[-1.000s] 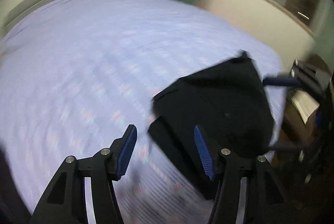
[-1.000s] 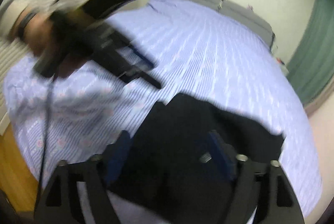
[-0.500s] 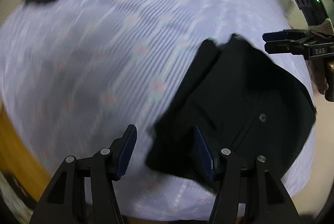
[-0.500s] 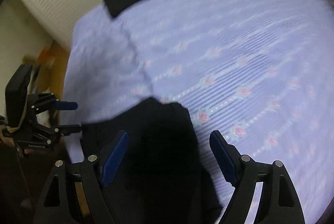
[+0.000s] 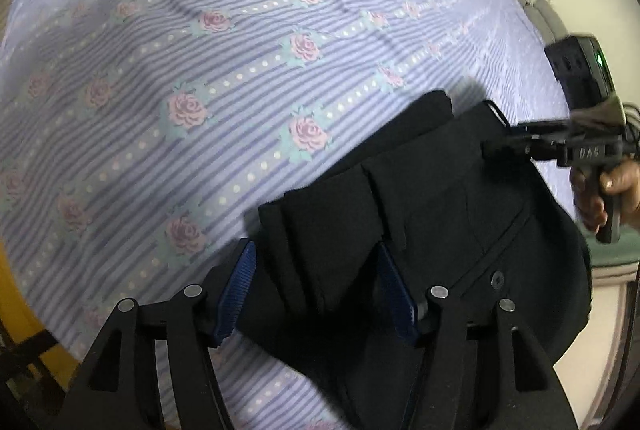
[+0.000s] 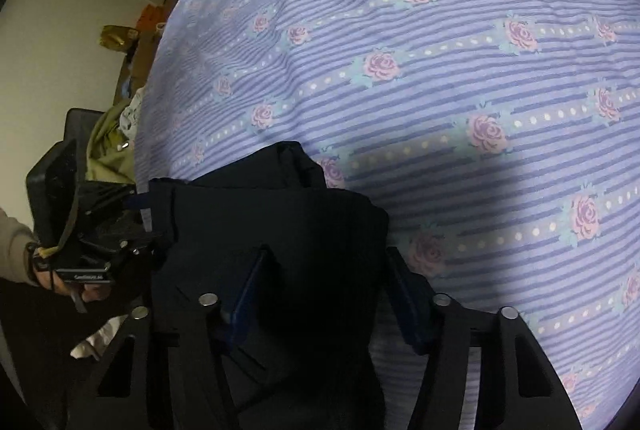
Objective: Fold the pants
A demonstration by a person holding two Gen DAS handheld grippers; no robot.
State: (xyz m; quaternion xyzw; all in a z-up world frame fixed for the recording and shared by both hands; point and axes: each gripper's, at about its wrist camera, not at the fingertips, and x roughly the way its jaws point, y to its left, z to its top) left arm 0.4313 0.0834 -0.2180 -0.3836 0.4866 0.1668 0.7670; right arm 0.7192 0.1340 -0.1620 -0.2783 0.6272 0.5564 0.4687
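Two grippers are now bearing down on the pants [image 5: 420,213], where a second ago both were swinging above them and the bedsheet [image 5: 240,89] was a blur; the pants, already folded into a compact black bundle, are lying on the sheet close to the bed's edge, so the task is probably nearing a last fold or a lift.

The left gripper [image 5: 316,290] is pointing steeply down with its blue pads [image 5: 236,290] about half spread and widening slightly; a folded end of the bundle is lying between the jaws, but the pads are standing clear of the cloth on both sides, so it is grasping nothing yet.

The right gripper [image 6: 324,298] is closing from a wide spread; the other end of the bundle is filling the gap between its jaws, the left pad lying over dark cloth and the right pad just past the cloth's edge over the sheet; this view is so dark there that whether the pads are already pressing is hard to say, though they seem not quite clenched.

Each gripper is showing at the far side of the other's view, a hand [image 5: 600,197] gripping the right one's handle.
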